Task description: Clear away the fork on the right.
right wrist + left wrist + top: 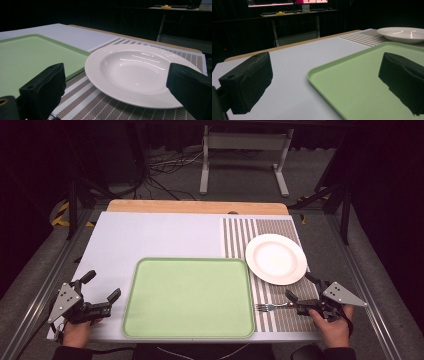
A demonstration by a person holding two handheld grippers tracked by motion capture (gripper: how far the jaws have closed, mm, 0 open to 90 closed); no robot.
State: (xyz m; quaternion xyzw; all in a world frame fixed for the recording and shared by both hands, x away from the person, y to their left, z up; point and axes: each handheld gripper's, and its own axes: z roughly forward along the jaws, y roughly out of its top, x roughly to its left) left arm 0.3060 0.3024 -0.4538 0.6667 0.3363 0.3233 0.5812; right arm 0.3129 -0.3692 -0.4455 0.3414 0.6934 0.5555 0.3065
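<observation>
**2 grippers spread at the near edge, tray and plate untouched**

A green tray lies flat on the white table, near the front edge and a little left of the middle. At the tray's 2 o'clock sits a white plate, resting on a striped placemat that covers the table's right part. The plate's rim comes just beside the tray's far right corner; I cannot tell whether they touch. A fork lies on the placemat at the plate's 6 o'clock, tines pointing toward the tray.

The left gripper is held in the person's left hand at the tray's 9 o'clock, jaws spread wide with nothing between them. In the left gripper view the tray's corner lies between the 2 jaws.

The right gripper is held in the right hand at the plate's 5 o'clock, jaws also spread and empty, the fork's handle just beside it. In the right gripper view the plate fills the gap between the jaws.
</observation>
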